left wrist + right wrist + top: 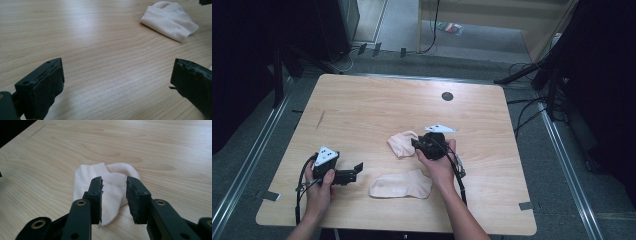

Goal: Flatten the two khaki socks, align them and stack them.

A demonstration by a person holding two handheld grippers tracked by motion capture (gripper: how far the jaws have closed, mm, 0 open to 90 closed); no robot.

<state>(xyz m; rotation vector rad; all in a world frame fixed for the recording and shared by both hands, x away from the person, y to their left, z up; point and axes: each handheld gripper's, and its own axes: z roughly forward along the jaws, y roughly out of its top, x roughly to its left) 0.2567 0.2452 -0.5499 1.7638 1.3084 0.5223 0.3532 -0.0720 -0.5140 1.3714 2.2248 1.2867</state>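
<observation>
here, flat sock (401, 184) lying crosswise, folded sock (107, 188) between right claw (114, 195) jaws

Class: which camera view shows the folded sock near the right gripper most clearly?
The right gripper view: the folded sock lies close and large, framed by the open jaws. The left gripper view shows it clearly but farther off; the high view shows it small beside the right gripper.

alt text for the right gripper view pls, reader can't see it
The right gripper, its two black jaws partly open, is poised over a folded cream fabric sock, which shows in the gap between them. The sock lies on a light wooden table.
</observation>
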